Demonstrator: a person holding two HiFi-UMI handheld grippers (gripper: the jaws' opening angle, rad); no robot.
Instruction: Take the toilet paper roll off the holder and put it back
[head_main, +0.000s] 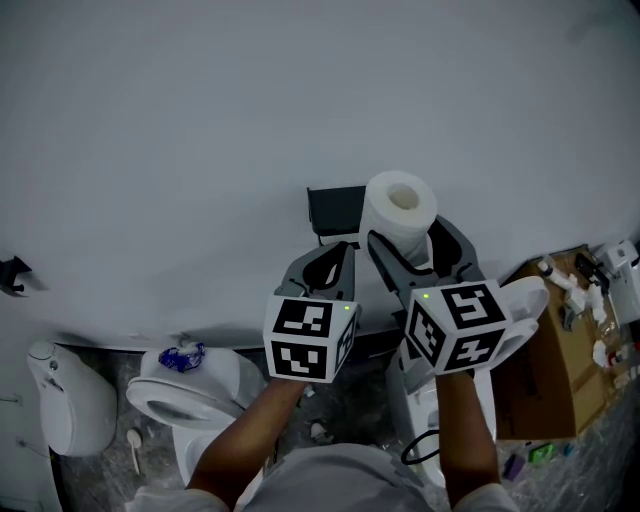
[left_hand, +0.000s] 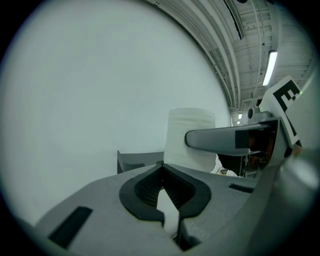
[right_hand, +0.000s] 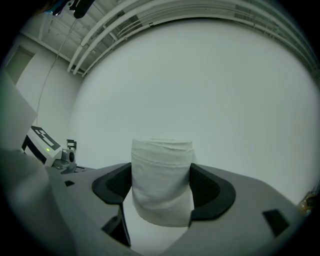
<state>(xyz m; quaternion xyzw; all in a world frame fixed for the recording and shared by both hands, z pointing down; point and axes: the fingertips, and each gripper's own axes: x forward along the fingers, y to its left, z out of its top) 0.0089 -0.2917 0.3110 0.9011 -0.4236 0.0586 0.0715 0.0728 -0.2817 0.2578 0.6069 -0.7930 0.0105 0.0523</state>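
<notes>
Toilet paper roll (head_main: 400, 208) is clamped between the right tongs (head_main: 407, 243). The pads are pressed on both sides of it, and its open core end is turned up toward the head camera. The roll is held against the white wall (head_main: 200, 150), just right of the dark holder (head_main: 335, 210) — contact between the two cannot be told. The left tongs (head_main: 338, 255) are closed together on nothing, with the tips aimed at the wall just below the holder and close beside the right tongs. Both forearms are stretched forward from the near edge, marker cubes side by side. In the left gripper view the holder and roll are seen together, with one right jaw lying across the roll. In the right gripper view only the roll and wall are framed. The toilet (head_main: 190, 390) and cardboard box (head_main: 545, 365) are shown only in the head view — low, left and right.
</notes>
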